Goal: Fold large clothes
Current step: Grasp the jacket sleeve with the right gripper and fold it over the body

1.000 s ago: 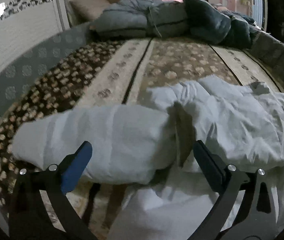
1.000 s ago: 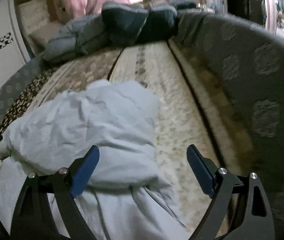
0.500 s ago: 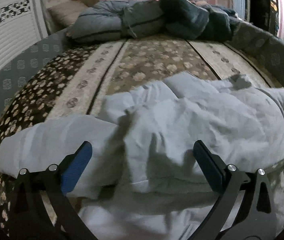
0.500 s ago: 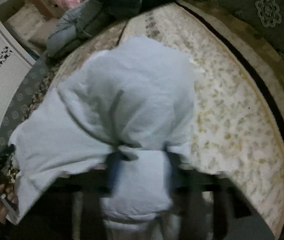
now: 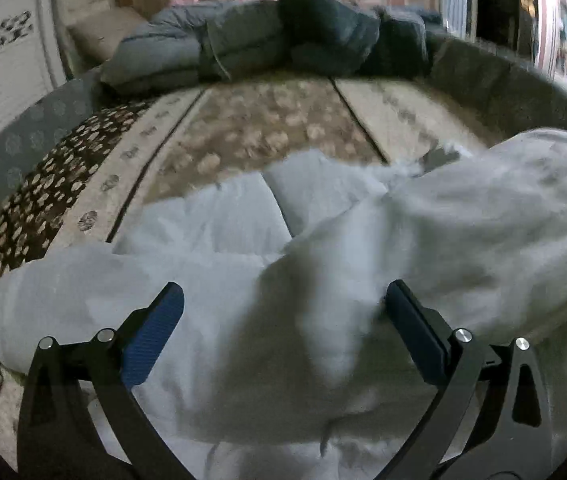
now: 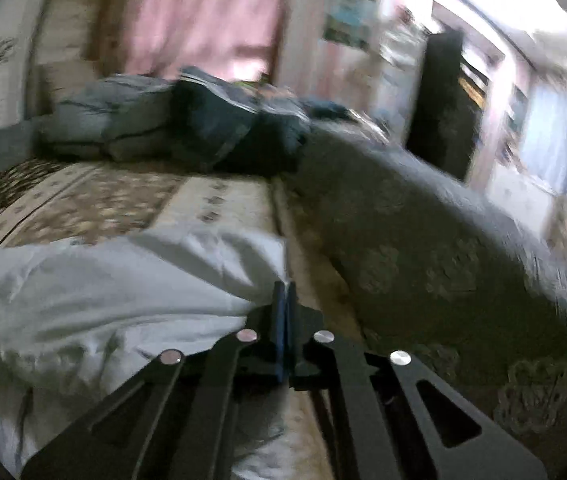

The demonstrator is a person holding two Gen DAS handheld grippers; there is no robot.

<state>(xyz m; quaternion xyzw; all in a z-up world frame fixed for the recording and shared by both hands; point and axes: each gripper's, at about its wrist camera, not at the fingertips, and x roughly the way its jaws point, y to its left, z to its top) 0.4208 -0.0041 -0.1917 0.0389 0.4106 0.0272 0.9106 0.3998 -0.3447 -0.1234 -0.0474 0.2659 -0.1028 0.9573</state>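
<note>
- Left wrist view: the white garment (image 5: 243,280) is lying bunched across the patterned bed (image 5: 267,132), one side lifting up at the right, probably to start a fold. The left hand-held gripper (image 5: 283,336) is hovering over the cloth with its jaws standing wide, gripping nothing, likely seeking an edge to pin.
- Right wrist view: the right hand-held gripper (image 6: 284,300) is showing jaws just closed fully together, with the white garment's (image 6: 103,288) edge reaching them; whether cloth is pinched I cannot tell. Folded dark bedding (image 6: 187,124) is sitting far off.
</note>
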